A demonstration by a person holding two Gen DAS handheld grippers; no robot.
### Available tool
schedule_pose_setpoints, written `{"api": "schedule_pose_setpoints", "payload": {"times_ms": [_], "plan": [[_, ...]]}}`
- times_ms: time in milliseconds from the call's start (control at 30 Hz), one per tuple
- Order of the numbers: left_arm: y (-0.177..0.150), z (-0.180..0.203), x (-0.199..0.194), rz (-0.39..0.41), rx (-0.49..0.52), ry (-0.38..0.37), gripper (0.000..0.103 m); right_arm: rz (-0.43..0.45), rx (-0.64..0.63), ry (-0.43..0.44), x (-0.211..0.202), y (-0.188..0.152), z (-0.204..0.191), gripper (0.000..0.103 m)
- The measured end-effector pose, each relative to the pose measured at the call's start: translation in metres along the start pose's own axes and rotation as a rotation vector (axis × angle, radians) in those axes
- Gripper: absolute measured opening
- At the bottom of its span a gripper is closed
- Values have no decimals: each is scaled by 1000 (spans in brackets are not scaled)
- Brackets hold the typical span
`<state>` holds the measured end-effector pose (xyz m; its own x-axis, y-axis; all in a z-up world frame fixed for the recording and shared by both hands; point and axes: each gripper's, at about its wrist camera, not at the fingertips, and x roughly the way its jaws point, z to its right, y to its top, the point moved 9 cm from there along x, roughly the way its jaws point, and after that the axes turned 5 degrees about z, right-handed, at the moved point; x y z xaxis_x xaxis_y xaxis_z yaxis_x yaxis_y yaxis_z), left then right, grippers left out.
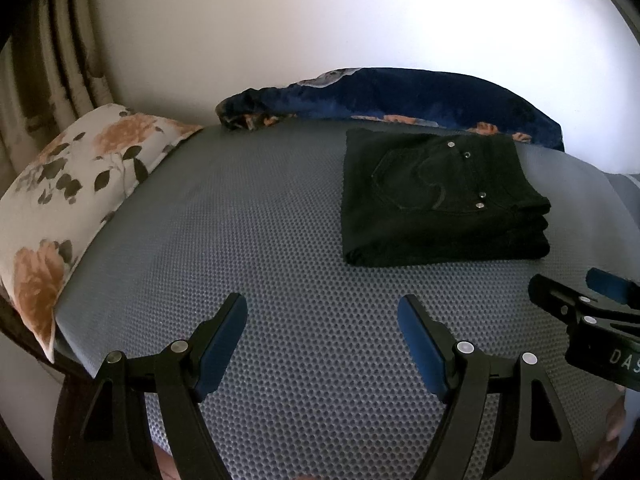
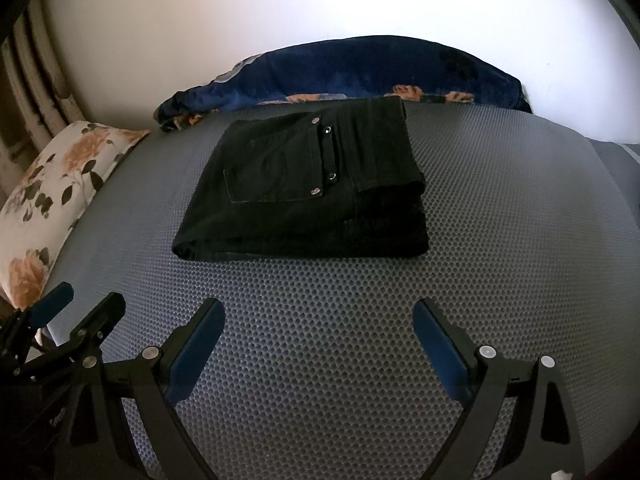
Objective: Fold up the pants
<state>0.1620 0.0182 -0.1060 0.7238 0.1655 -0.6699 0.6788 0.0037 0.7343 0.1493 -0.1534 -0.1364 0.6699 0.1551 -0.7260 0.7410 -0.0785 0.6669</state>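
Black pants (image 1: 436, 200) (image 2: 308, 188) lie folded in a thick rectangular stack on a grey dotted mattress (image 1: 280, 240) (image 2: 500, 220), back pocket with metal rivets facing up. My left gripper (image 1: 322, 308) is open over bare mattress, short of the stack and to its left, with nothing between its blue pads. My right gripper (image 2: 318, 312) is open too, hovering just in front of the stack's near edge, holding nothing. Each gripper shows in the other's view: the right gripper (image 1: 576, 284) at the right edge, the left gripper (image 2: 88, 300) at the lower left.
A floral pillow (image 1: 72, 192) (image 2: 52, 188) lies at the mattress's left edge. A navy floral blanket (image 1: 400, 100) (image 2: 360, 72) is bunched along the far side against a white wall. Curtains (image 1: 52, 60) hang at the far left.
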Motion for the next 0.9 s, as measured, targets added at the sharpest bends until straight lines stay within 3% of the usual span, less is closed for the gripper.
{"api": "schedule_pose_setpoints", "payload": {"times_ms": [900], "plan": [[-8,-3,2,-27,-14,-18,78,-16,0,-9,3,-6,-2,94]]}}
